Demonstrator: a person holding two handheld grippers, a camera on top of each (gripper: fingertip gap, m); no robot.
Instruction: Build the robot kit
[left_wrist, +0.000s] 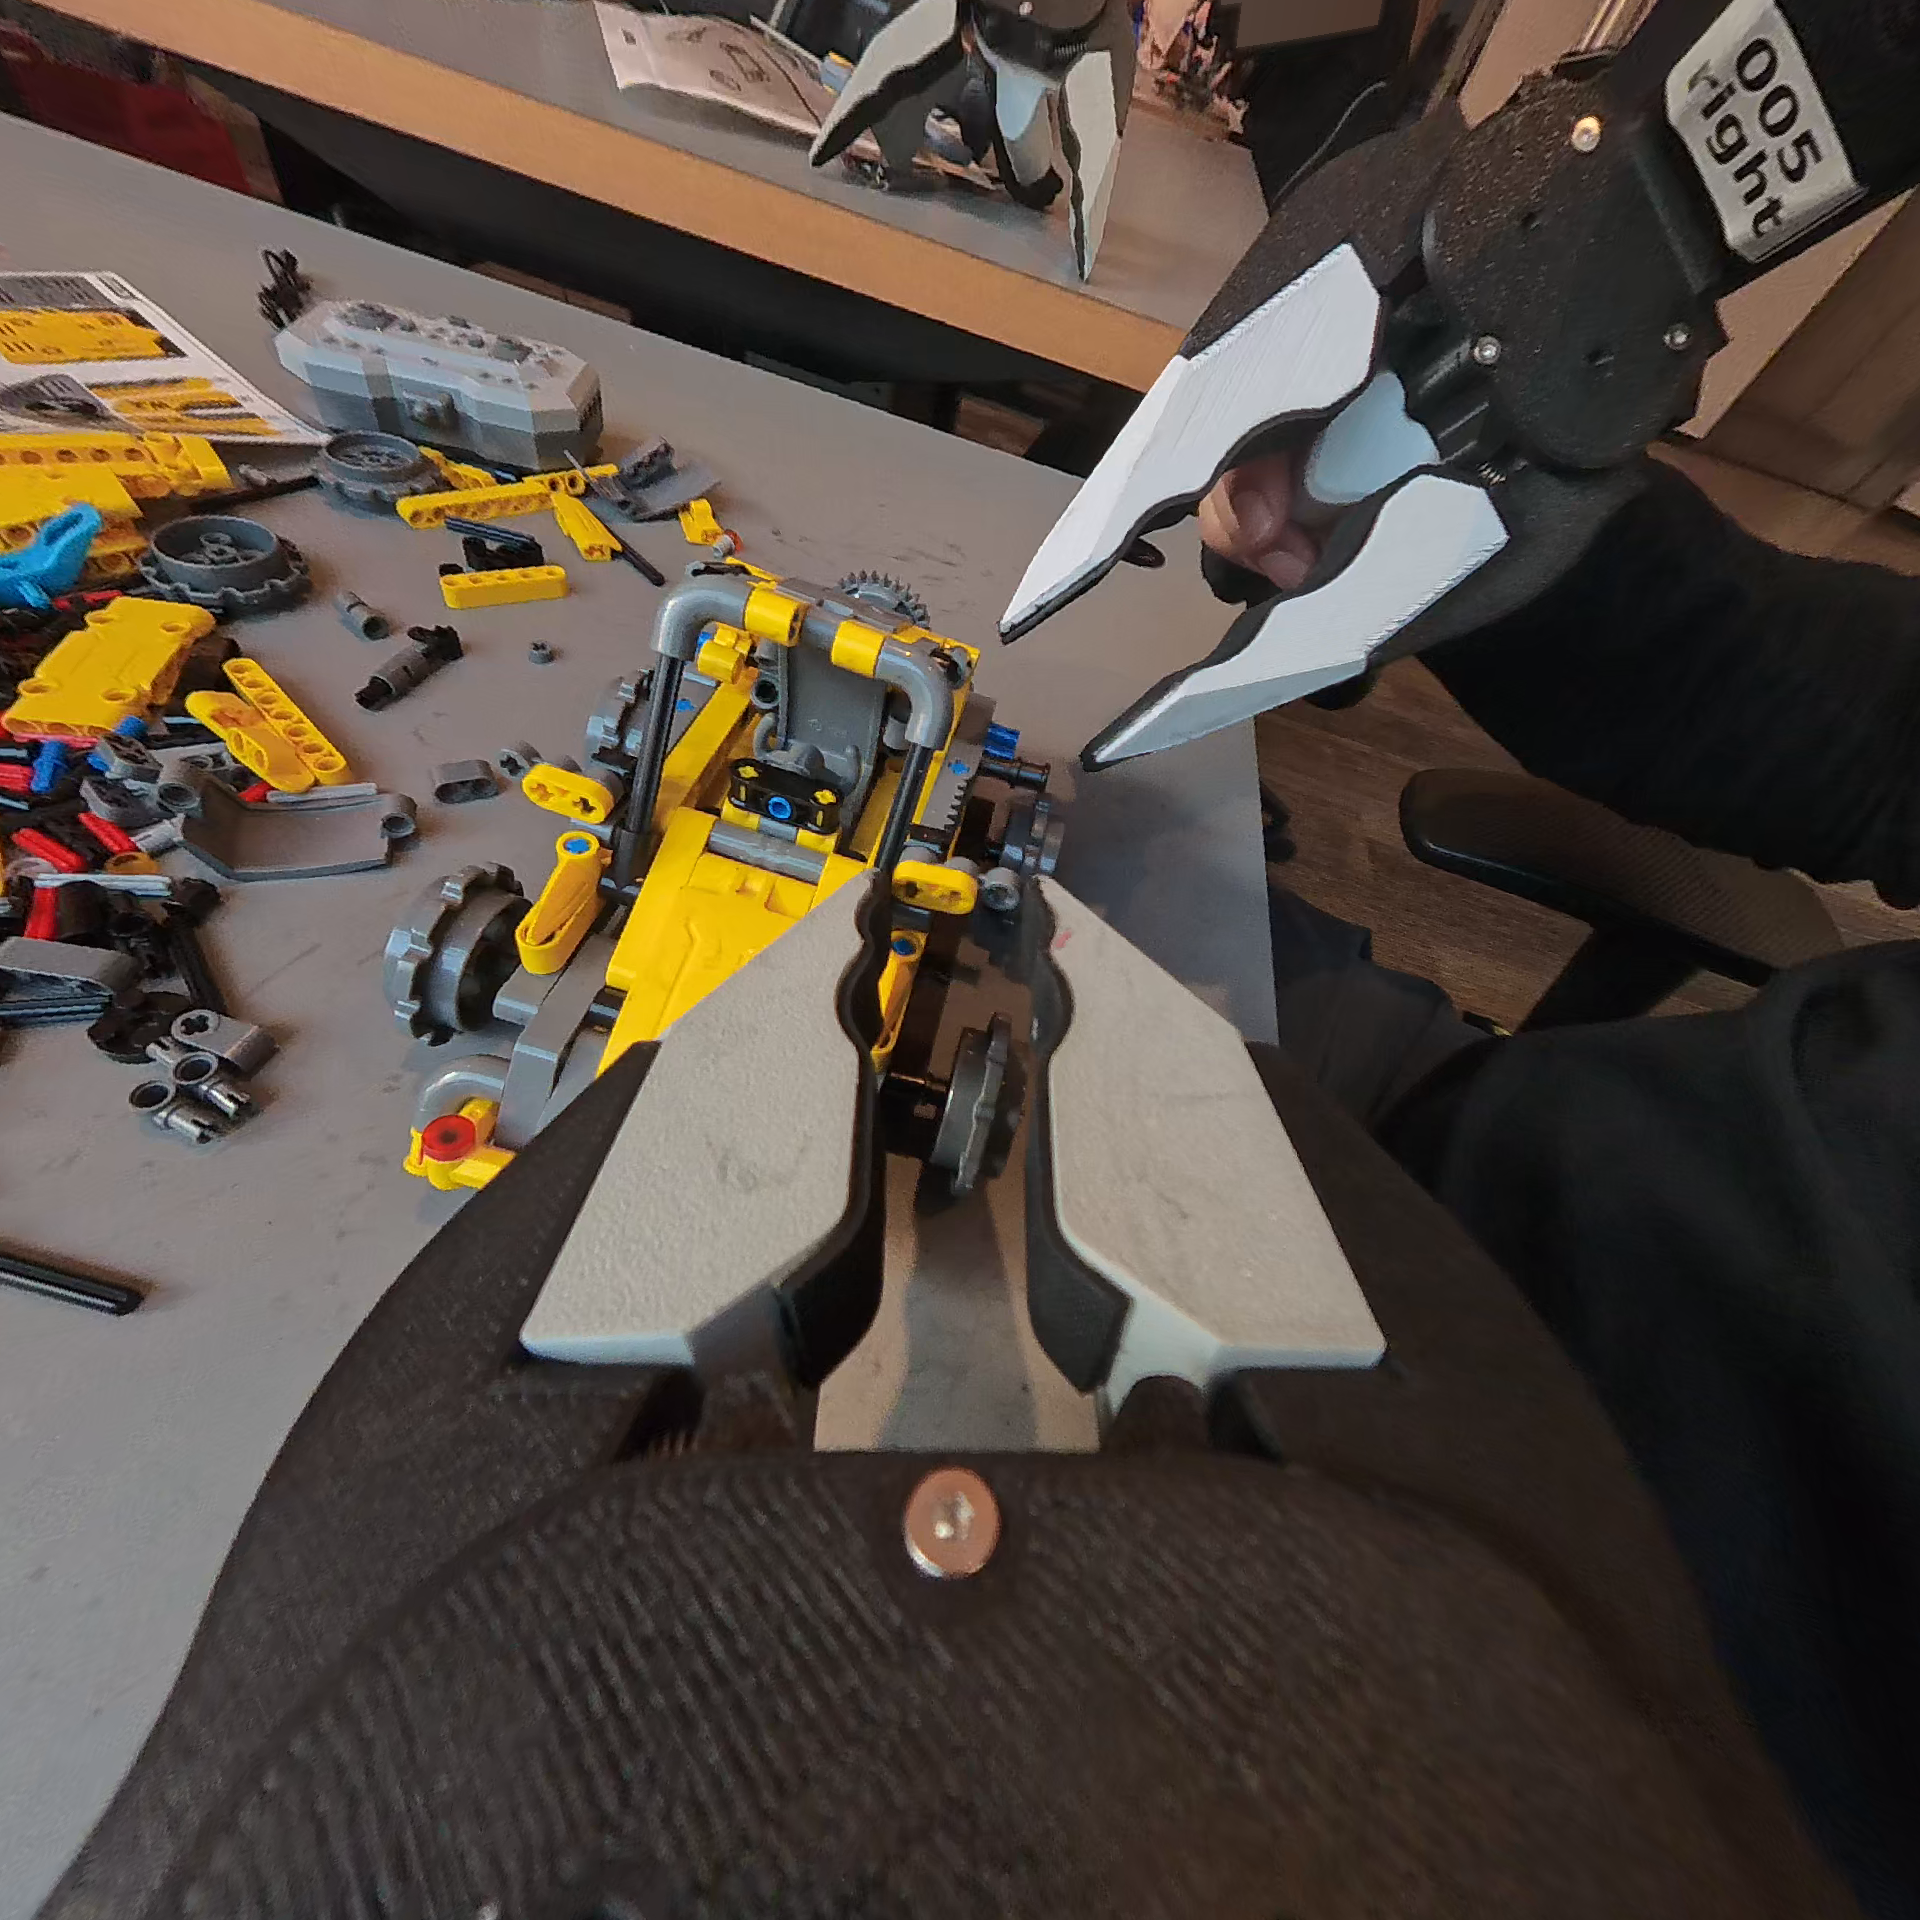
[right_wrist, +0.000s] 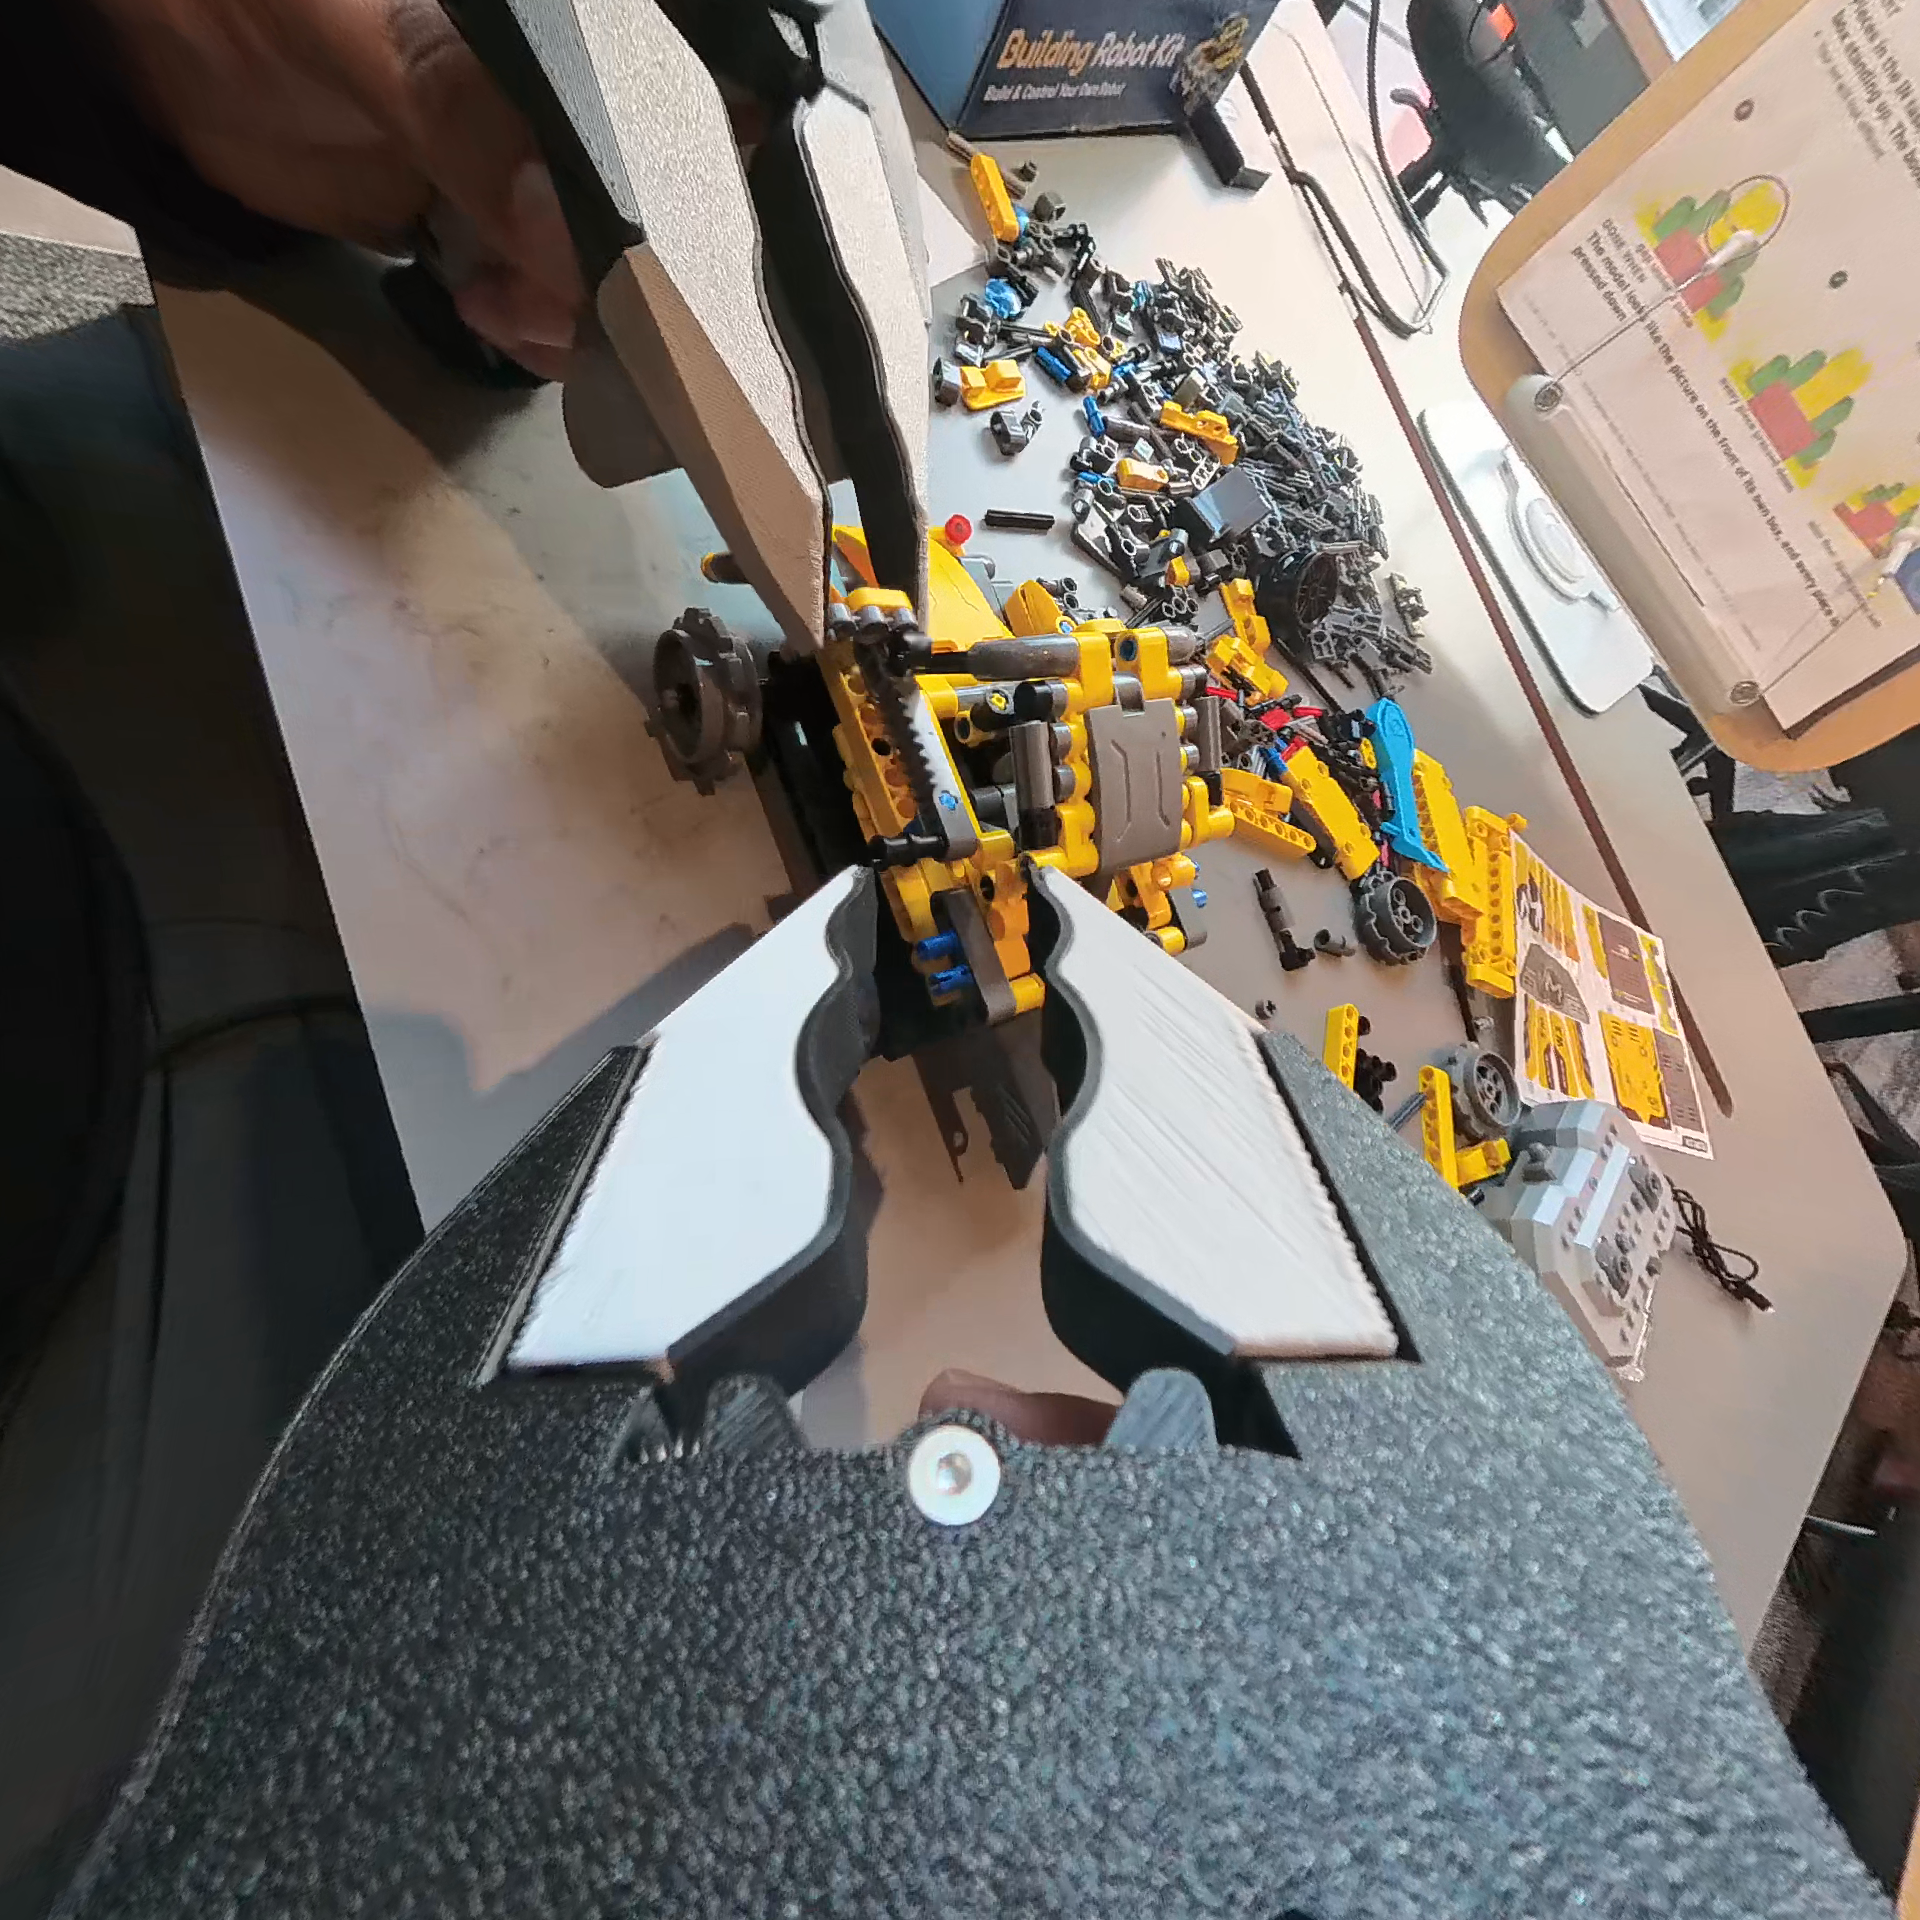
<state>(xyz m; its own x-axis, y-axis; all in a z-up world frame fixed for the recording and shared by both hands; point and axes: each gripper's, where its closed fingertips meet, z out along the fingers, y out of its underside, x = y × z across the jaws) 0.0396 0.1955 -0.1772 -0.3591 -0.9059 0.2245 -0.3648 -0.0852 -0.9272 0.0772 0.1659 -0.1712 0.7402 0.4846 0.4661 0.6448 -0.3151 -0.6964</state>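
Note:
A half-built yellow and grey brick vehicle (left_wrist: 727, 914) stands near the table's right edge; it also shows in the right wrist view (right_wrist: 1039, 727). My left gripper (left_wrist: 953, 888) reaches over its near right side, jaws closed around a yellow beam and black frame there. In the right wrist view the left gripper (right_wrist: 871, 618) comes down from above and pinches the model's edge. My right gripper (right_wrist: 951, 873) is partly open and empty, its tips just short of the model's end with blue pins. In the left wrist view the right gripper (left_wrist: 1047, 694) hangs beside the model's far right corner.
Loose yellow, black, grey and red parts (left_wrist: 104, 790) are spread left of the model, with a grey battery box (left_wrist: 436, 384) and a printed sheet (left_wrist: 104, 353). The table edge (left_wrist: 1262, 883) runs just right of the model. A dark blue box (right_wrist: 1091, 62) stands farther along. The grippers' ends are close to 6 centimetres from one another.

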